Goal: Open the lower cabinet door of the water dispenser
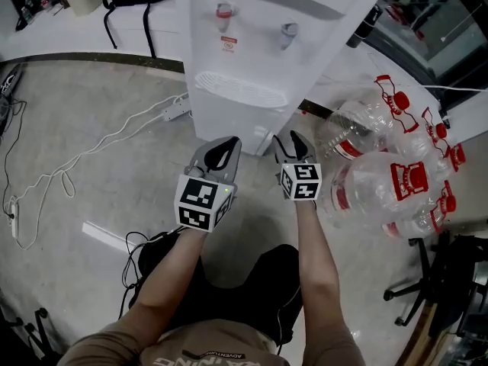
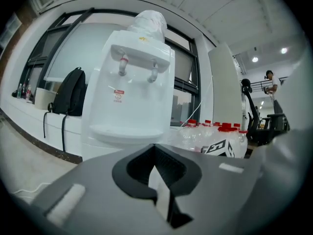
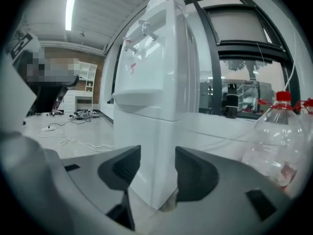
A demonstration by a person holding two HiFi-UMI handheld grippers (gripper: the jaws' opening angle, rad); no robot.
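Straight ahead on the floor stood the water dispenser (image 1: pixel 252 44); lower cabinet door (image 3: pixel 143 151) sat below the drip tray, looked closed; right tool (image 3: pixel 157 173) was open, gripping nothing, cabinet's front corner framed between its jaws; left tool (image 2: pixel 161 180) was closed, empty, short of the front. Door read as a light, stiff, smooth panel; no handle visible; best bet was pinching its free vertical edge, gently; slip likely; empty bottles (image 1: pixel 381 166) crowded the right side.
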